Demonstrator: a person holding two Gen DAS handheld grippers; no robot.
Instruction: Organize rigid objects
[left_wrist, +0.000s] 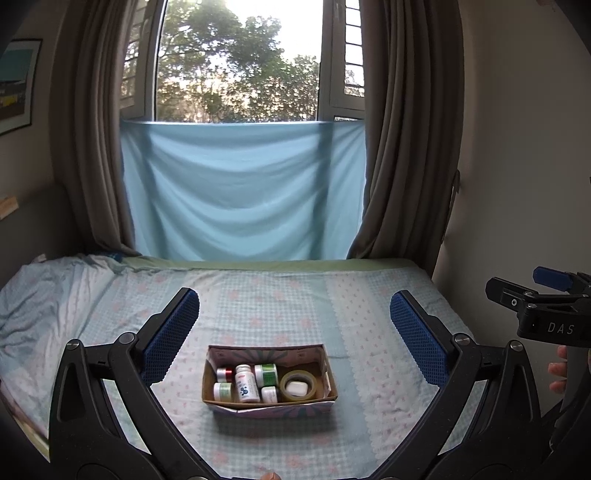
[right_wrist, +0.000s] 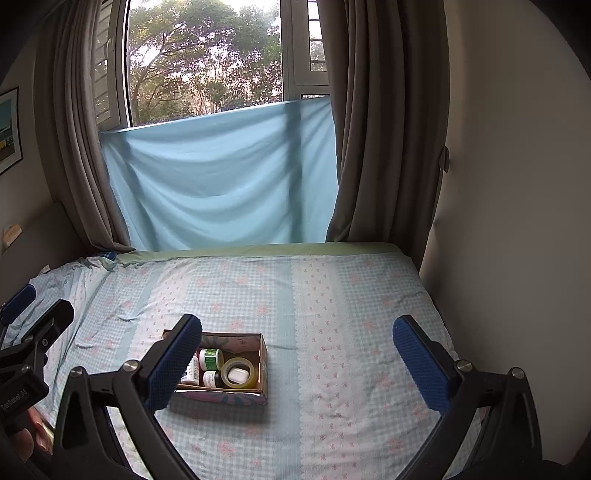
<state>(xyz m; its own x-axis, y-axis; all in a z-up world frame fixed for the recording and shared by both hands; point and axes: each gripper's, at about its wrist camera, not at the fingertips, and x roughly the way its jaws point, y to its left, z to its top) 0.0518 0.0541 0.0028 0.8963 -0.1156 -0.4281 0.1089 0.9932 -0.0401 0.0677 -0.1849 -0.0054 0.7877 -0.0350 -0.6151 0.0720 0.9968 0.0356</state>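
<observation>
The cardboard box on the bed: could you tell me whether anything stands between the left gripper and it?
Nothing visible does. The left gripper is open, and only bare bedsheet lies between it and the cardboard box, which already holds bottles and a tape roll. The right gripper is off to the side, also open.

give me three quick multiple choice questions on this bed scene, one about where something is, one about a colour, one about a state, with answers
1. Where is the small white case?
A. inside the tape roll
B. on the bedsheet outside the box
C. on top of a bottle

2. What colour is the cloth hung across the lower window?
A. red
B. light blue
C. black

3. How do the left gripper and right gripper stand?
A. both shut on bottles
B. one open, one shut
C. both open and holding nothing

Answers:
1 A, the case sits in the hole of the tape roll in the cardboard box.
2 B, it is pale blue.
3 C, each pair of fingers is spread wide with nothing between them.
</observation>
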